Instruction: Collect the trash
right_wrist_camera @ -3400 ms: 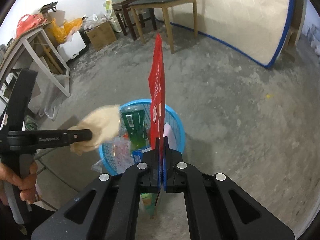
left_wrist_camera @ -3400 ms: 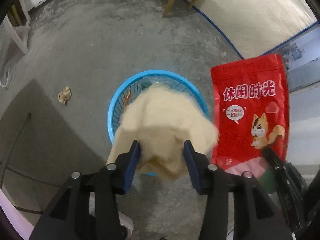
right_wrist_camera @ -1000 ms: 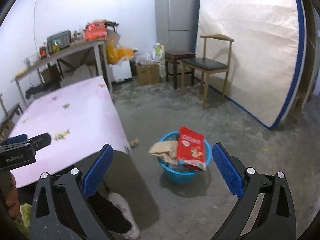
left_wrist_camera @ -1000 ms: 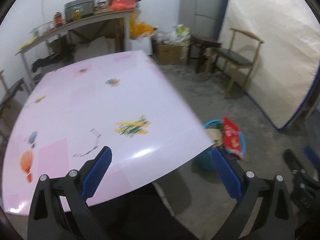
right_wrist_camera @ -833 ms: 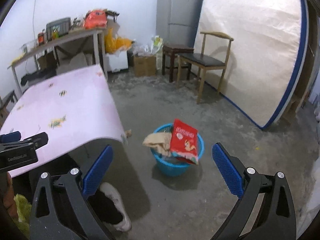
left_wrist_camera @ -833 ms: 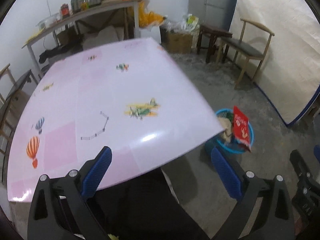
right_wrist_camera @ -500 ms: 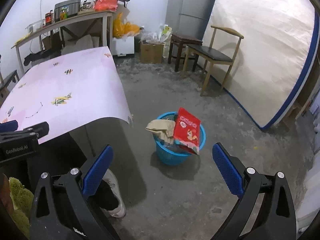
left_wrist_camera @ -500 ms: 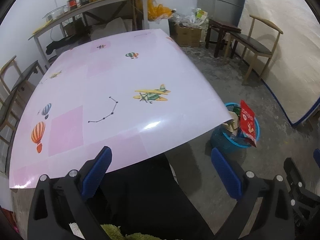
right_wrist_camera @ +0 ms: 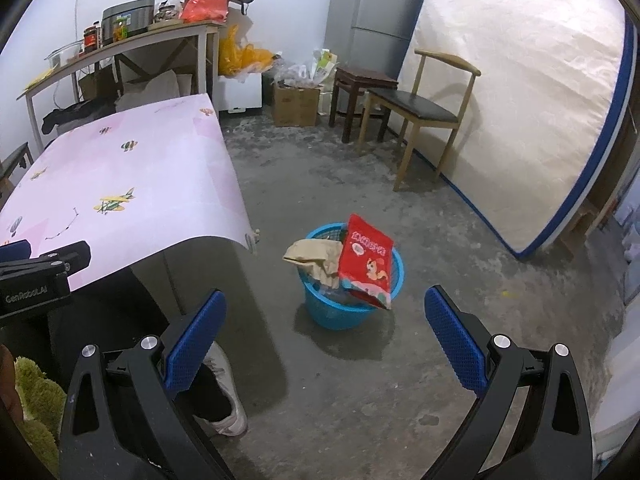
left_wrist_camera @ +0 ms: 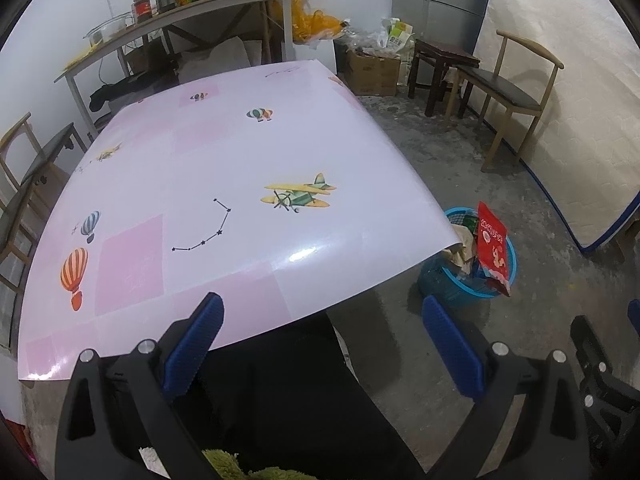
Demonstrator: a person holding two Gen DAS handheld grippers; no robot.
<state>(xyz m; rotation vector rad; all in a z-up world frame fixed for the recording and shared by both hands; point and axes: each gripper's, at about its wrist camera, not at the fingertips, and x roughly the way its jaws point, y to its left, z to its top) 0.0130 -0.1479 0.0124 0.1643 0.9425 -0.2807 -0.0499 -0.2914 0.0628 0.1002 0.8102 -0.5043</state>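
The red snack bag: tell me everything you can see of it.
The red snack bag is a glossy plastic pouch with white lettering and a cartoon animal. It lies tilted across the rim of the blue basket, its lower end hanging outside, beside crumpled tan paper. Neither gripper touches it.

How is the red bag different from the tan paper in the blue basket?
The red bag is bright, flat and printed with a cartoon animal; the tan paper is plain and crumpled. The red bag hangs over the blue basket rim's right side, the tan paper over its left. Both sit on top.
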